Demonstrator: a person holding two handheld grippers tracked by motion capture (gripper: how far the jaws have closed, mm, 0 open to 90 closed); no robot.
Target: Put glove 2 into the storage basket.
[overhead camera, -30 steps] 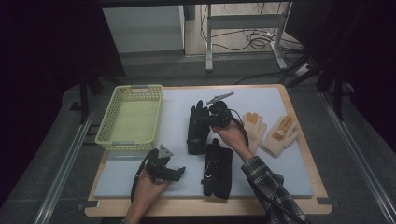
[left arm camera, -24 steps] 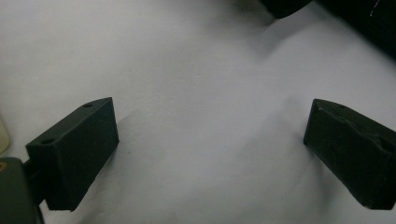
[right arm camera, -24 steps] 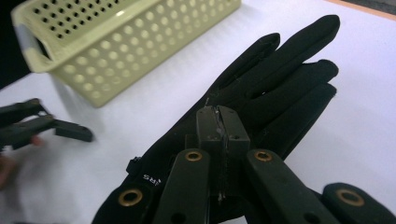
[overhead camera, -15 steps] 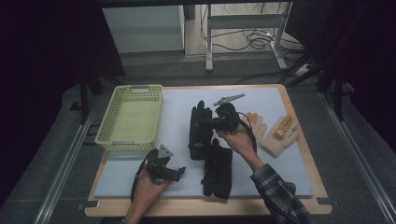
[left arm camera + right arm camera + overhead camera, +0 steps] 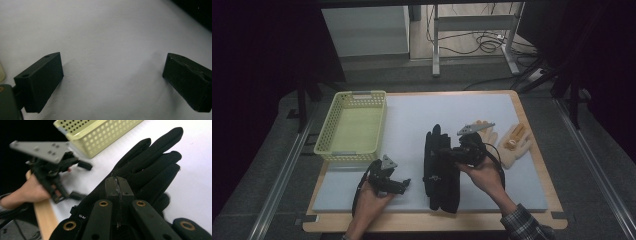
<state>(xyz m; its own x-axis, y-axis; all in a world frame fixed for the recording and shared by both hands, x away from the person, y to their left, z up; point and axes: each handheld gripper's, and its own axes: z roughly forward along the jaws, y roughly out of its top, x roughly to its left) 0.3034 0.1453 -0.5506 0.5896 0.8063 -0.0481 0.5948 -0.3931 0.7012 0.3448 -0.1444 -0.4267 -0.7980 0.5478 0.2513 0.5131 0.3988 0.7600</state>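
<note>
Here the right claw (image 5: 117, 195) sits with its jaws together, pinching the fabric of the upper black glove (image 5: 437, 150) lying mid-table (image 5: 412, 115). Soft, light and floppy, the glove likely drapes when lifted; the cuff looks the firmer hold. The left claw (image 5: 399, 184) hangs apart, idle.
</note>
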